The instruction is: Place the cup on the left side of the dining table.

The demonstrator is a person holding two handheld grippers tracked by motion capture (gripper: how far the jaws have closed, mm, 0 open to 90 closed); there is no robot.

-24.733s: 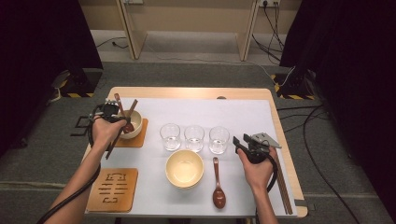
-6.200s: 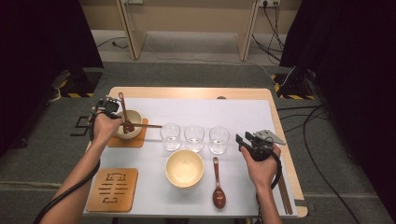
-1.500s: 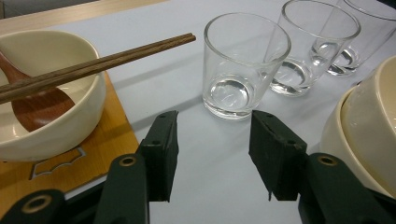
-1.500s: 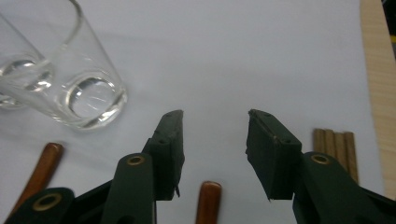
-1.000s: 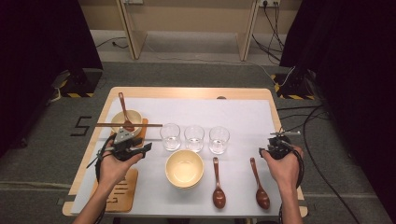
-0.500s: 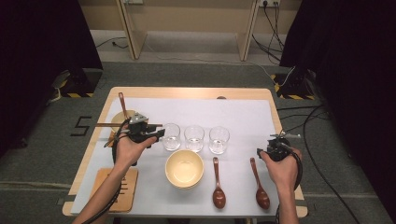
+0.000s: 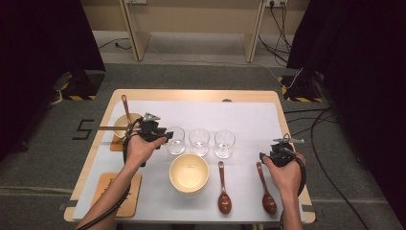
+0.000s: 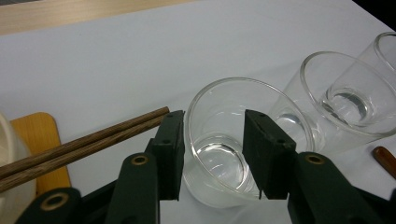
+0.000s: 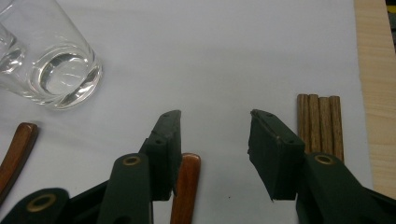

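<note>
Three empty clear glasses stand in a row on the white mat (image 7: 249, 115). My left gripper (image 7: 162, 133) has reached the leftmost glass (image 7: 176, 141). In the left gripper view that glass (image 8: 219, 154) sits between the jaws of the left gripper (image 8: 212, 116), which have just been closing; the pads stand close to its walls and I see no press. My right gripper (image 7: 274, 156) hovers over the handle of the right wooden spoon (image 7: 265, 189). In the right gripper view its jaws (image 9: 215, 116) have just been opening, with nothing between them, and the spoon handle (image 9: 186, 186) lies under the left one.
A yellow bowl (image 7: 189, 172) sits in front of the glasses, with a second spoon (image 7: 224, 191) to its right. A small bowl (image 7: 125, 122) with a spoon and chopsticks (image 8: 84, 144) rests on a coaster behind my left hand. Another coaster (image 7: 117, 194) lies front left. Several chopsticks (image 9: 320, 126) lie near the right edge.
My left hand has moved away from the front-left coaster, back and to the right, up to the leftmost glass. The right hand has stayed over the spoon handle.
</note>
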